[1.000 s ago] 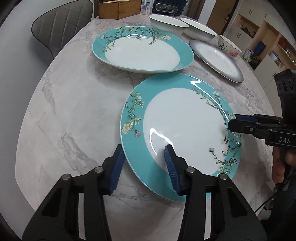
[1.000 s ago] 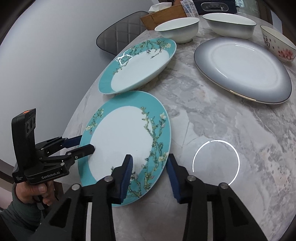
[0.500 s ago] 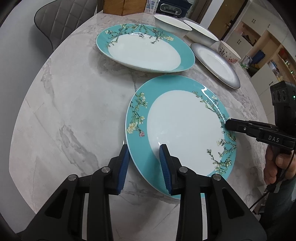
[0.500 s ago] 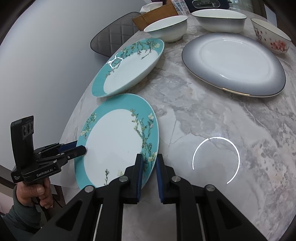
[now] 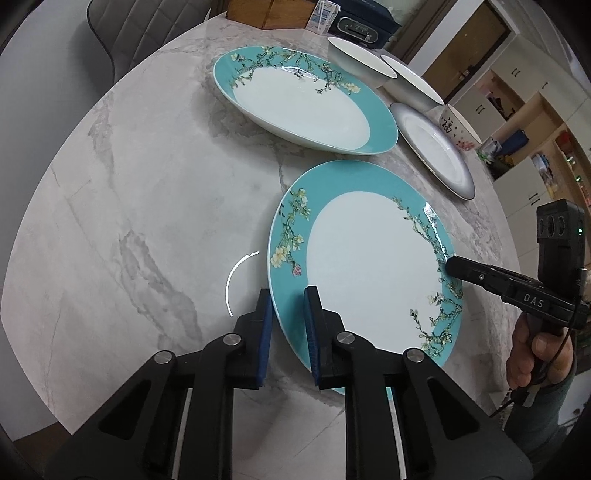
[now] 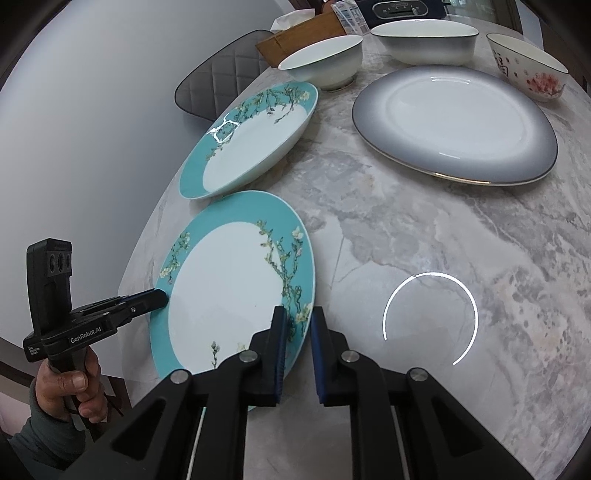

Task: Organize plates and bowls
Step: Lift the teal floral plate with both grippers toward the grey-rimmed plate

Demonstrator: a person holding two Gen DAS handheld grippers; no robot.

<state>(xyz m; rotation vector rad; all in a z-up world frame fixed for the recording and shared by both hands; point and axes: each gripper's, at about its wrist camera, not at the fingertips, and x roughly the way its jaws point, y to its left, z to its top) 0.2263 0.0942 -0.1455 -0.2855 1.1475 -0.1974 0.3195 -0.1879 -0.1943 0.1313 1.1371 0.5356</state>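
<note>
A teal-rimmed flower plate (image 5: 369, 258) is held tilted above the marble table by both grippers. My left gripper (image 5: 288, 325) is shut on its near rim. My right gripper (image 6: 297, 347) is shut on the opposite rim (image 6: 229, 280). In the left wrist view the right gripper (image 5: 452, 266) pinches the plate's far edge. In the right wrist view the left gripper (image 6: 160, 295) pinches the plate's left edge. A second teal plate (image 5: 303, 99) lies flat further back and also shows in the right wrist view (image 6: 251, 136).
A grey-rimmed plate (image 6: 454, 125) lies to the right. A white bowl (image 6: 321, 61), a grey-sided bowl (image 6: 424, 40) and a flowered bowl (image 6: 528, 66) stand at the back. A wooden box (image 5: 266, 13) and a chair (image 6: 218, 74) are at the far edge.
Both grippers have closed on the near teal plate's rims. The plate has tilted and lifted slightly off the table.
</note>
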